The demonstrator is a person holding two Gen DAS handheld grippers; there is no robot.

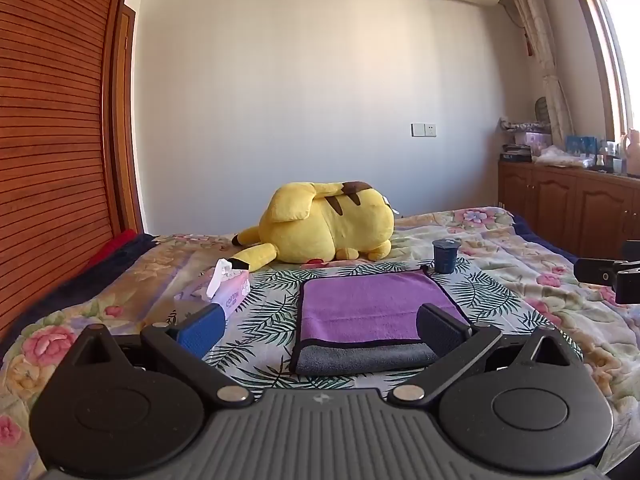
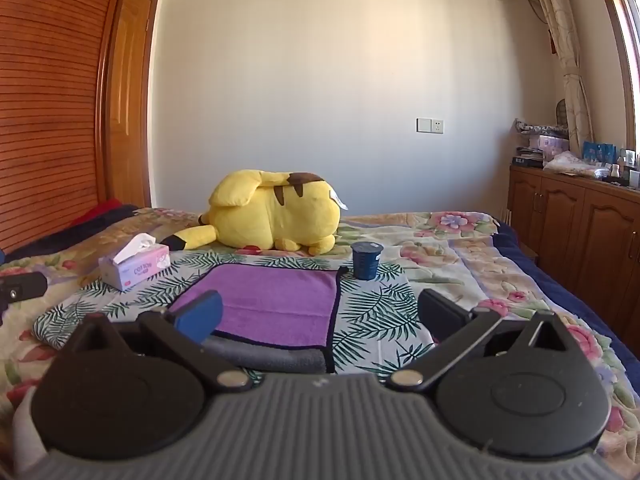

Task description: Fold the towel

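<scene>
1 towel [image 1: 372, 312], 2 claws, both wide

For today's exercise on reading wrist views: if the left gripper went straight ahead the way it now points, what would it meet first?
Probably the purple towel: the open left gripper points straight over it. Depth is unclear.

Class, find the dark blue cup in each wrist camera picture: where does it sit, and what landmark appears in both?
Left wrist view: dark blue cup right of centre, beyond the purple towel's far right corner.
Right wrist view: cup just right of centre, by that same towel corner.
Shared landmark: the yellow plush toy behind it.
</scene>
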